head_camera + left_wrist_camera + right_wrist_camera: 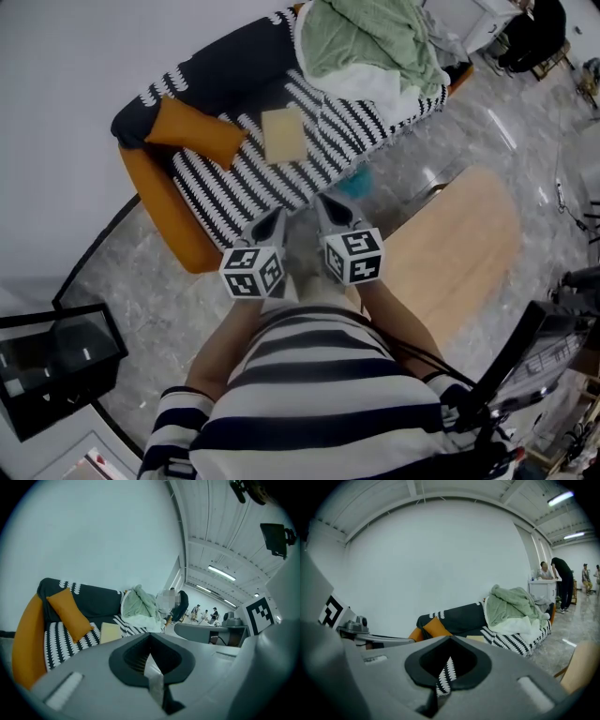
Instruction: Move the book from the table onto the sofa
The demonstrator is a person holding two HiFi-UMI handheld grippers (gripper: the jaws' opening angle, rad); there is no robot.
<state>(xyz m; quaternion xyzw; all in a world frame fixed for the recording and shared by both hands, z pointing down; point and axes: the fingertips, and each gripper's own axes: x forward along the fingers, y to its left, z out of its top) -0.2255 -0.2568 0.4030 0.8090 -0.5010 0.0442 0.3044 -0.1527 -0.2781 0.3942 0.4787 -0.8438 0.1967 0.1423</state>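
- The sofa (164,211) is orange, draped in a black-and-white striped throw (234,192), and stands on the grey marbled floor (141,291).
- A pale book (283,134) lies flat on the seat, with an orange cushion (192,131) near it, by the backrest.
- A heap of green and white blankets (366,42) covers the sofa's far end.
- A light wooden table (459,244) stands on the floor near the sofa.
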